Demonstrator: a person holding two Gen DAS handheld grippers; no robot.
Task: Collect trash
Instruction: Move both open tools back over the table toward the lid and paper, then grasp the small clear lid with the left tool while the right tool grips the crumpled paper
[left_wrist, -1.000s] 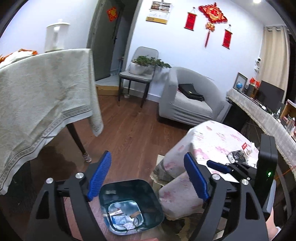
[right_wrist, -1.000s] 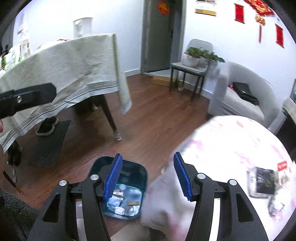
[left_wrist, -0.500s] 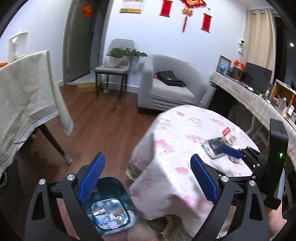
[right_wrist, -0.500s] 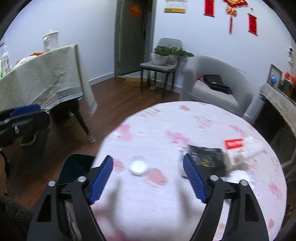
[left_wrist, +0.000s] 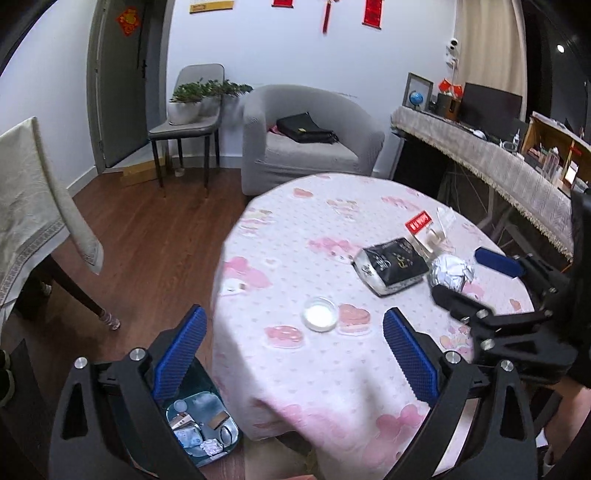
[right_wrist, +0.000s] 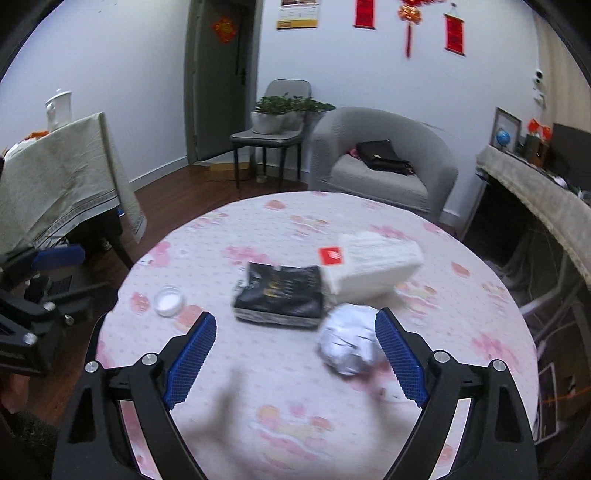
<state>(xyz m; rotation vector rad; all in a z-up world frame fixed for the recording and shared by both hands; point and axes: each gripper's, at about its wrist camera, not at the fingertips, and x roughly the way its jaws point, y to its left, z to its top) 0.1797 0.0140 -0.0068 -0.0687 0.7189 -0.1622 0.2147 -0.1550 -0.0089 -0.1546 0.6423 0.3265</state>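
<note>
On the round table with the pink flowered cloth (right_wrist: 295, 387) lie a black packet (right_wrist: 280, 295), a crumpled foil ball (right_wrist: 349, 339), a white tissue pack with a red label (right_wrist: 373, 266) and a small white round lid (right_wrist: 169, 301). My right gripper (right_wrist: 295, 319) hovers over the table, jaws opening and empty; the foil ball lies just inside its right finger. My left gripper (left_wrist: 291, 321) hangs over the table's left edge, jaws opening with nothing held, the lid (left_wrist: 319, 314) just beyond its tips. A teal bin (left_wrist: 199, 424) holding scraps stands on the floor below it.
A grey armchair (left_wrist: 310, 147) with a black bag stands behind the table, beside a chair with a potted plant (left_wrist: 192, 110). A table draped in beige cloth (left_wrist: 33, 206) is at the left. A cluttered sideboard (left_wrist: 498, 166) runs along the right wall.
Both views have swung from the bin on the floor across to the round table top. Both pairs of jaws have spread wider.
</note>
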